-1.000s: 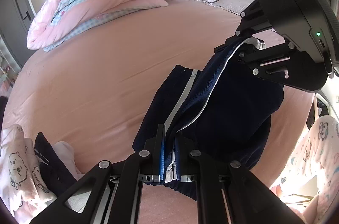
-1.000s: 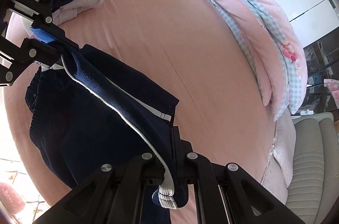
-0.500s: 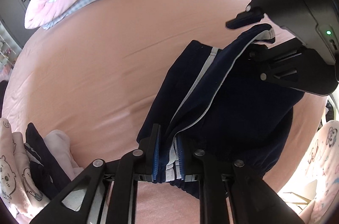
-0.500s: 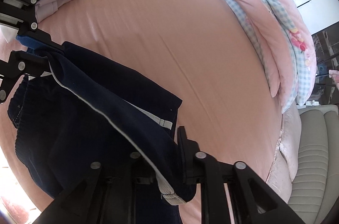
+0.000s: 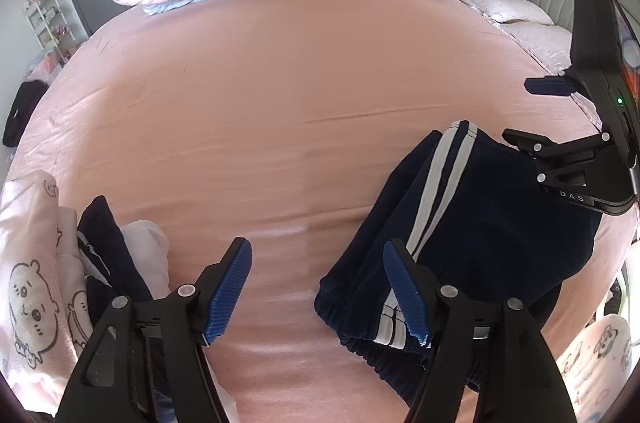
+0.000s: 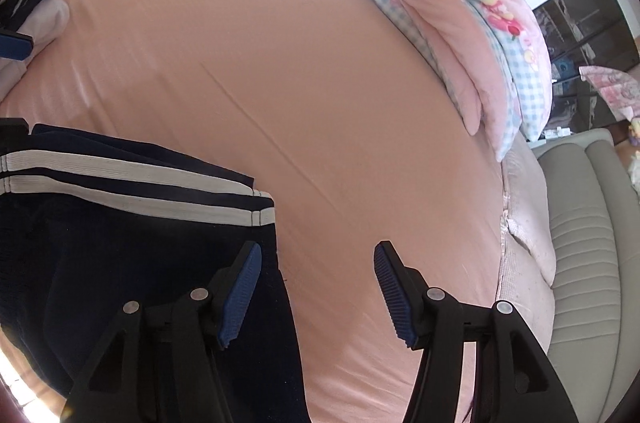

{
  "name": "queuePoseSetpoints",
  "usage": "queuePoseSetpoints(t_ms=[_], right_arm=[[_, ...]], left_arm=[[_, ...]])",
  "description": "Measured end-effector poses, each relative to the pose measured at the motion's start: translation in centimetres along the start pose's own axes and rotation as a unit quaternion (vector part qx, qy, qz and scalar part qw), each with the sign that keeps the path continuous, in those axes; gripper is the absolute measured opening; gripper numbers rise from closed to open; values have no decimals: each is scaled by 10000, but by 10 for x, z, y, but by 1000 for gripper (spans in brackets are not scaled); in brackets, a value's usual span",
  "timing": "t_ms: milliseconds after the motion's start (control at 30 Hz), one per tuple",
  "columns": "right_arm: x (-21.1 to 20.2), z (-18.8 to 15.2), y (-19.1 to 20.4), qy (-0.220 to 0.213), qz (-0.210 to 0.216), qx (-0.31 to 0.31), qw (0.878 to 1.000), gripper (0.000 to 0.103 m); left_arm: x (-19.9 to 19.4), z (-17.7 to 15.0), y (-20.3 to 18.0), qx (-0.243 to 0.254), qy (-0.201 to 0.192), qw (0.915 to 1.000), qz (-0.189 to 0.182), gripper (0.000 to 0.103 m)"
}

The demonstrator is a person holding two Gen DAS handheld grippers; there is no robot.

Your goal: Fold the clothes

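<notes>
My navy track pants, white side stripes showing, lie folded on the bed; left gripper and right gripper are opening, empty.

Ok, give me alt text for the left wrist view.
Navy trousers with white side stripes lie folded on a pink bed. The left tool is opening over bare sheet, holding nothing, with a pile of clothes at left.

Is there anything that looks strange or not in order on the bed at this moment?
Nothing stands out. The navy trousers lie folded on the pink sheet, white stripes on top. Both the left gripper and right gripper are opening, with nothing between the jaws.
</notes>
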State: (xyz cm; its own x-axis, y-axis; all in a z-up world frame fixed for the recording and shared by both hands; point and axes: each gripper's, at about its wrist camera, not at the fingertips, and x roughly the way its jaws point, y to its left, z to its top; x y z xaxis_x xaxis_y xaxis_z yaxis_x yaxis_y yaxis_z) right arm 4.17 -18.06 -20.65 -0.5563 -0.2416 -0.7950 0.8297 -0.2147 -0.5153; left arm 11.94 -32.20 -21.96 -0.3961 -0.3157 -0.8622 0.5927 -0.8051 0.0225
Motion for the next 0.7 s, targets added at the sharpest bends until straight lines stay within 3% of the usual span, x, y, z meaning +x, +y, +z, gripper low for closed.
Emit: queuePoseSetpoints(t_ms=[233, 500, 700], right_arm=[[-6, -11, -18, -120, 103, 306, 9994, 58], [-16, -28, -25, -154, -135, 335, 9992, 58], [-26, -51, -27, -150, 44, 562, 9983, 58]], left_arm=[[-8, -8, 1, 32, -76, 10000, 43, 67], [-21, -25, -21, 446, -302, 9977, 421, 67], [-35, -43, -37, 536, -502, 9958, 549, 67]])
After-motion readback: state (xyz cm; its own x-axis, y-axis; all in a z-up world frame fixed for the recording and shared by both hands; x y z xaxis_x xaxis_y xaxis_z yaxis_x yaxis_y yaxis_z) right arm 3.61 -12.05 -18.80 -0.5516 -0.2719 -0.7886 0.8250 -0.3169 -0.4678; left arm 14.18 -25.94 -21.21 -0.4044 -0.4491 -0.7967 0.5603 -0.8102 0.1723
